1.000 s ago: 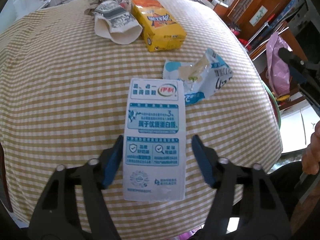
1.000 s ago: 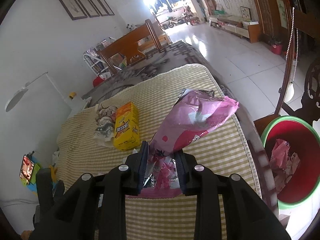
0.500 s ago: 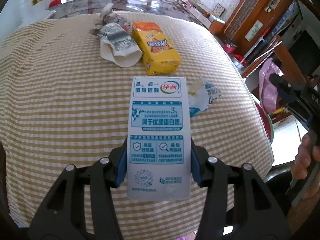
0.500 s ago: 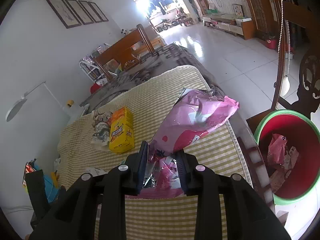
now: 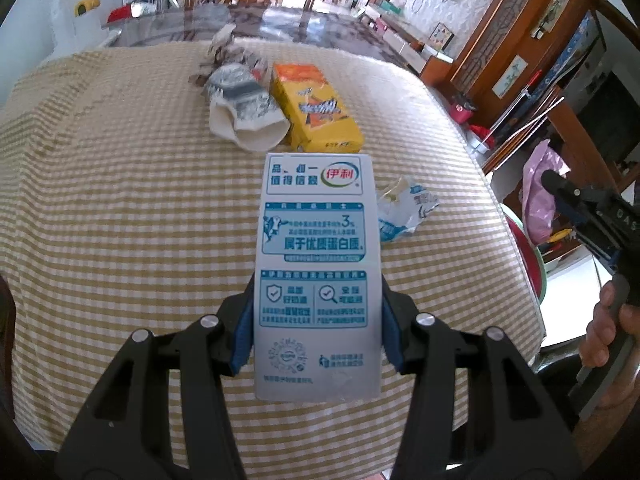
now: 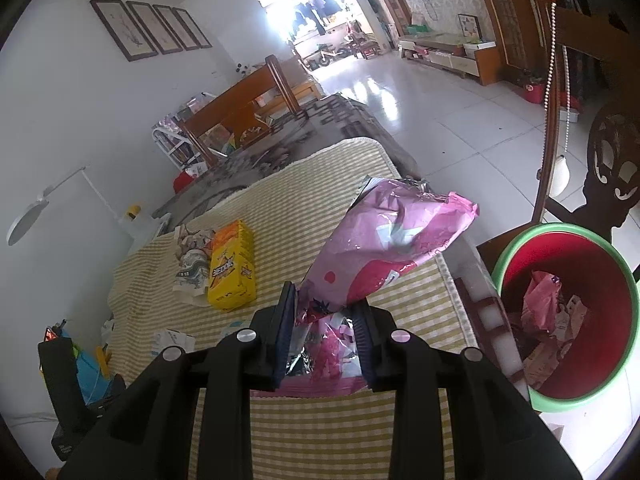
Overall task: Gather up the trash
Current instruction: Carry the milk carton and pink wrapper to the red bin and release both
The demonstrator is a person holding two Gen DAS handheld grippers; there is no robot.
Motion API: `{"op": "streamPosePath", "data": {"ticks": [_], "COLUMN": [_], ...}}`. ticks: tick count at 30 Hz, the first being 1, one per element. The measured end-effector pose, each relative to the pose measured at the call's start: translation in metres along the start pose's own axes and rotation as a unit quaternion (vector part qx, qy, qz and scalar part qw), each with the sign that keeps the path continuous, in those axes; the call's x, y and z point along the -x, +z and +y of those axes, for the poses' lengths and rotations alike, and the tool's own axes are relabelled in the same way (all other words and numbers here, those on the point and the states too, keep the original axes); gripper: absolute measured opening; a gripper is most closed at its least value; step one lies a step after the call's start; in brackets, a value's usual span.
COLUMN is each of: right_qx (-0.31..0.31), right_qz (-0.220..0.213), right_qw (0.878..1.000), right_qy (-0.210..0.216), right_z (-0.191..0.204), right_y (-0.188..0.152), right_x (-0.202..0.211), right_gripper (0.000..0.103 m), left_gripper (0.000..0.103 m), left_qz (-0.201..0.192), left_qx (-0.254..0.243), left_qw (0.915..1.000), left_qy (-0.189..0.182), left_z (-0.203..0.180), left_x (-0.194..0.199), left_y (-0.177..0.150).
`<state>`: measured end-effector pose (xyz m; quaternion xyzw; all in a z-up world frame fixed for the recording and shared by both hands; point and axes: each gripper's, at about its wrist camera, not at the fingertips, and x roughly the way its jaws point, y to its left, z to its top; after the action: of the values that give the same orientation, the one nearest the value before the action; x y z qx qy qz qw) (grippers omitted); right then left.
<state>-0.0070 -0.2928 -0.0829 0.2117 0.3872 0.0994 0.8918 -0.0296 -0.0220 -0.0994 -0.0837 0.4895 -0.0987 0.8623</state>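
Note:
My left gripper [image 5: 316, 320] is shut on a white-and-blue milk carton [image 5: 316, 260], its blue pads pressing both long sides; the carton hangs above the checked tablecloth [image 5: 120, 200]. My right gripper [image 6: 322, 320] is shut on the bottom of a pink snack bag [image 6: 392, 236], which sticks up and to the right past the table edge. A red bin with a green rim [image 6: 560, 229] stands on the floor at the right, with several wrappers inside. In the left wrist view the right gripper [image 5: 580, 208] and the pink bag [image 5: 540, 184] show at the far right.
On the cloth lie a yellow box [image 5: 316, 108], a crumpled white paper cup [image 5: 244, 116] and a torn blue-and-white wrapper [image 5: 404, 212]. A person's hand [image 5: 604, 328] holds the right gripper's handle. Wooden chairs and a dark tabletop lie beyond the cloth.
My left gripper's jaws closed onto the milk carton and lifted it off the cloth, with the view tilting up. The right gripper kept the pink bag and shifted slightly sideways.

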Motion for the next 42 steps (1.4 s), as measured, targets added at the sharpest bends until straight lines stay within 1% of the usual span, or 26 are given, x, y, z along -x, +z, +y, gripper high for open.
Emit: {"op": "streamPosePath", "data": {"ticks": [5, 8, 11, 17, 23, 26, 28, 29, 31, 33, 36, 38, 42], "right_qx": [-0.012, -0.033, -0.037, -0.049, -0.073, -0.089, -0.102, -0.119, -0.148, -0.174, -0.203, -0.221, -0.233], "right_qz": [0.001, 0.005, 0.002, -0.003, -0.015, -0.020, -0.038, -0.057, -0.078, -0.084, -0.081, -0.083, -0.082], "right_qw": [1.000, 0.999, 0.999, 0.998, 0.996, 0.994, 0.991, 0.986, 0.978, 0.971, 0.964, 0.960, 0.956], "right_qy": [-0.016, -0.018, -0.026, -0.035, -0.049, -0.062, -0.082, -0.103, -0.128, -0.143, -0.148, -0.153, -0.159], "right_z": [-0.012, -0.024, -0.031, -0.044, -0.062, -0.075, -0.086, -0.097, -0.116, -0.133, -0.153, -0.163, -0.170], "right_y": [0.002, 0.001, 0.003, 0.005, 0.009, 0.014, 0.019, 0.022, 0.025, 0.025, 0.022, 0.020, 0.019], "right_x": [0.002, 0.003, 0.007, 0.013, 0.021, 0.024, 0.034, 0.043, 0.056, 0.064, 0.069, 0.073, 0.072], "right_gripper": [0.028, 0.028, 0.028, 0.029, 0.029, 0.029, 0.029, 0.029, 0.029, 0.029, 0.029, 0.030, 0.030], "left_gripper": [0.049, 0.049, 0.049, 0.049, 0.049, 0.049, 0.049, 0.049, 0.049, 0.049, 0.049, 0.049, 0.049], "left_qz": [-0.035, -0.049, -0.060, -0.068, -0.069, -0.065, -0.063, -0.063, -0.057, -0.045, -0.019, -0.002, 0.026], "left_qx": [-0.019, -0.033, -0.041, -0.036, -0.039, -0.042, -0.043, -0.044, -0.053, -0.061, -0.077, -0.091, -0.111], "left_qw": [0.9992, 0.9982, 0.9972, 0.9970, 0.9964, 0.9955, 0.9944, 0.9940, 0.9928, 0.9915, 0.9884, 0.9865, 0.9782], "left_qy": [0.005, 0.015, 0.021, 0.006, -0.032, -0.056, -0.073, -0.078, -0.091, -0.106, -0.129, -0.136, -0.174], "left_z": [-0.010, -0.018, -0.026, -0.044, -0.079, -0.099, -0.113, -0.119, -0.138, -0.155, -0.181, -0.198, -0.236], "left_x": [0.014, 0.018, 0.022, 0.021, 0.013, 0.007, 0.002, -0.001, -0.011, -0.024, -0.046, -0.059, -0.078], "left_y": [0.006, 0.008, 0.010, 0.019, 0.028, 0.034, 0.038, 0.040, 0.044, 0.046, 0.048, 0.049, 0.051]}}
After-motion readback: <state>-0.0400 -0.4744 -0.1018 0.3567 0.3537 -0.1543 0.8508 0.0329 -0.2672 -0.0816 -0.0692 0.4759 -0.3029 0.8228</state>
